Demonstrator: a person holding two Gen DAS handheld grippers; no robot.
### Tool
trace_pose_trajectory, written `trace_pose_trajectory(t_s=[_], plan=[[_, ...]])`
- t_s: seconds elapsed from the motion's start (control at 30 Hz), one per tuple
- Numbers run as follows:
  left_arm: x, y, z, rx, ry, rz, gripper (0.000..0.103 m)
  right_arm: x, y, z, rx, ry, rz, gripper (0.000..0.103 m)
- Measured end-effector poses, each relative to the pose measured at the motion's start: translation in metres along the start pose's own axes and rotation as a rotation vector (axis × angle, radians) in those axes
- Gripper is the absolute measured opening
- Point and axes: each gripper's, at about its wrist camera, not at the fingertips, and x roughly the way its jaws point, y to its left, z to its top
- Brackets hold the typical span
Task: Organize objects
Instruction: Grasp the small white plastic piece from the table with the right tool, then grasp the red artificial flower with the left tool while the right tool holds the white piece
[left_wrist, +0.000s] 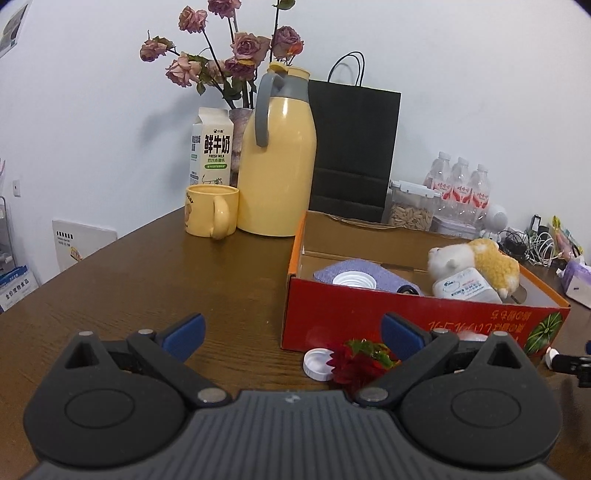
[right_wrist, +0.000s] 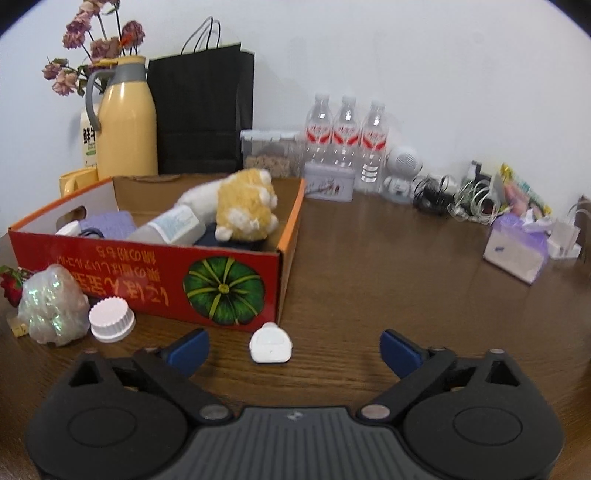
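The red cardboard box already holds a good share: a plush toy, a white bottle on its side, a purple cloth and what looks like a white lid at the left end. By my reckoning the job is well along but not finished, since several small things remain on the brown table just in front of the box: a small white device, a white ribbed cap, a crumpled shiny wrapper and a red artificial flower beside another white cap. My right claw is spread wide and holds nothing; the white device lies on the table between its blue tips, slightly left of centre and a little beyond them. My left claw is equally wide open and empty, with the red flower and cap near its right finger, close against the box's near wall.
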Motion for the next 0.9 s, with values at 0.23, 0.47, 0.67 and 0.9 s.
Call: trace_pose_trajectory(t_s=[0.23,0.47,0.67,0.9], plan=[[0.003,-0.004,-0.003,0.017,0.02,0.008,0.103,0.02,-0.001,0.006,0.052,0.061,0.022,0.057],[0.006,-0.007,-0.004,0.029,0.031,0.019,0.103,0.021,0.0,0.006,0.058,0.056,0.055,0.026],[0.007,-0.006,-0.005,0.021,0.033,0.028,0.103,0.01,-0.001,0.006,0.061,0.006,0.04,0.026],[0.007,-0.006,-0.004,0.02,0.041,0.029,0.103,-0.018,0.013,0.0,0.026,-0.11,0.038,0.026]])
